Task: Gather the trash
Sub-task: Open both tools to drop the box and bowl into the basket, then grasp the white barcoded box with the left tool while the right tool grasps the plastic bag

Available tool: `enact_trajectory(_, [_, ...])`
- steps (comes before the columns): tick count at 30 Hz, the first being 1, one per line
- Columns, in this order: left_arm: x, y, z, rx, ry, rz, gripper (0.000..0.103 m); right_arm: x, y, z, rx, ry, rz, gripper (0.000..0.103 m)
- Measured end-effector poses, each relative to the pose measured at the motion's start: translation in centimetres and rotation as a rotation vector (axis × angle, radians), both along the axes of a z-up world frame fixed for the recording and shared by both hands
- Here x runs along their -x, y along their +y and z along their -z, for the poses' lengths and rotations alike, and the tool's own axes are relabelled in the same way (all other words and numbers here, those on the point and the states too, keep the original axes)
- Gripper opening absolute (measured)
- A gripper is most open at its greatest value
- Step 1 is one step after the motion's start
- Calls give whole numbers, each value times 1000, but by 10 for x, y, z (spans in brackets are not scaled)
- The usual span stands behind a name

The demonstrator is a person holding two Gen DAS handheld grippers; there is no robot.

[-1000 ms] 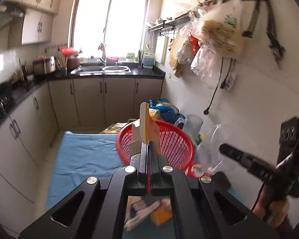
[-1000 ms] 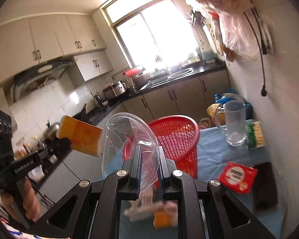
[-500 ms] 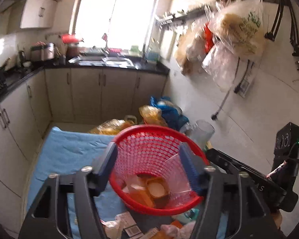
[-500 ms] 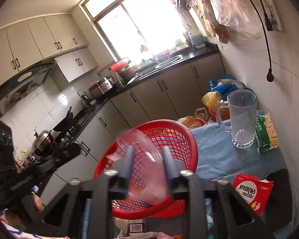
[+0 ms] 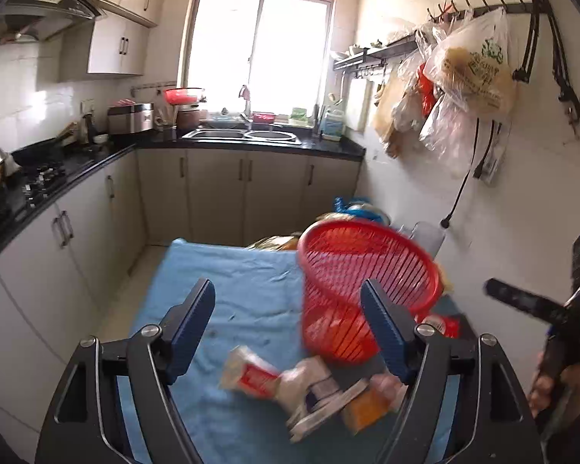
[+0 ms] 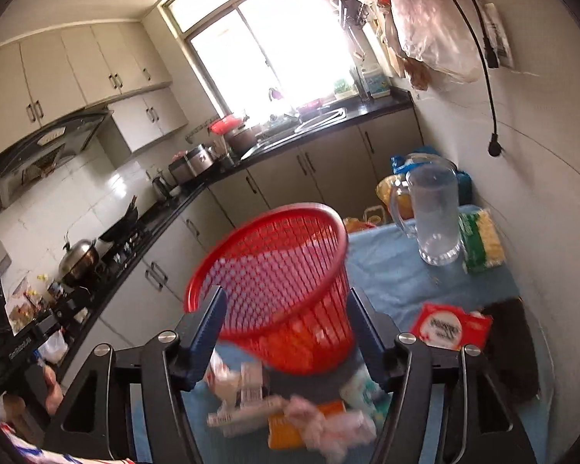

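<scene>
A red mesh basket [image 5: 363, 282] stands on the blue table cloth [image 5: 243, 286]; it also shows in the right wrist view [image 6: 286, 290]. Some trash shows through its mesh. My left gripper [image 5: 294, 309] is open and empty, back from the basket. My right gripper [image 6: 286, 317] is open and empty, its jaws either side of the basket's base in view. Loose trash lies in front of the basket: a white and red wrapper [image 5: 251, 375], crumpled paper [image 6: 328, 425] and an orange packet [image 6: 301, 421].
A glass mug [image 6: 433, 216], a yellow-green packet [image 6: 479, 239], a red and white packet [image 6: 448, 324] and a dark cloth [image 6: 510, 348] are on the table's right side. The wall is close on the right. Cabinets and a stove line the left.
Both grippers opened over the basket and dropped the yellow card and the clear plastic lid into it. Both have since pulled back and lowered toward the loose trash.
</scene>
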State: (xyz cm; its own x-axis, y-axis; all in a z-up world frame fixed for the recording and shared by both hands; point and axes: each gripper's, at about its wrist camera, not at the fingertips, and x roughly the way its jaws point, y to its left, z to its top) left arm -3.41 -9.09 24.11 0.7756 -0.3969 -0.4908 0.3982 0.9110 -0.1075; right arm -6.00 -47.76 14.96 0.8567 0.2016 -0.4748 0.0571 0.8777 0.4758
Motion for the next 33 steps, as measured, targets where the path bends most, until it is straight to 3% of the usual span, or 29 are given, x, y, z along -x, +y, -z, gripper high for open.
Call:
enact_trajectory(7, [30, 35, 34, -36, 45, -27, 78, 52, -2, 22, 74, 75, -9, 74])
enact_trajectory(15, [32, 50, 92, -34, 156, -45, 78, 87, -5, 69, 104, 183, -17, 75])
enact_trajectory(23, [20, 23, 154, 4, 310, 77, 78, 83, 7, 124, 63, 266, -80, 75])
enact_trajectory(28, [14, -5, 172, -26, 323, 174, 78, 71, 12, 136, 5, 258, -105, 75])
enact_trajectory(33, [4, -38, 181, -117, 285, 248, 78, 54, 8, 145, -102, 240, -127, 75])
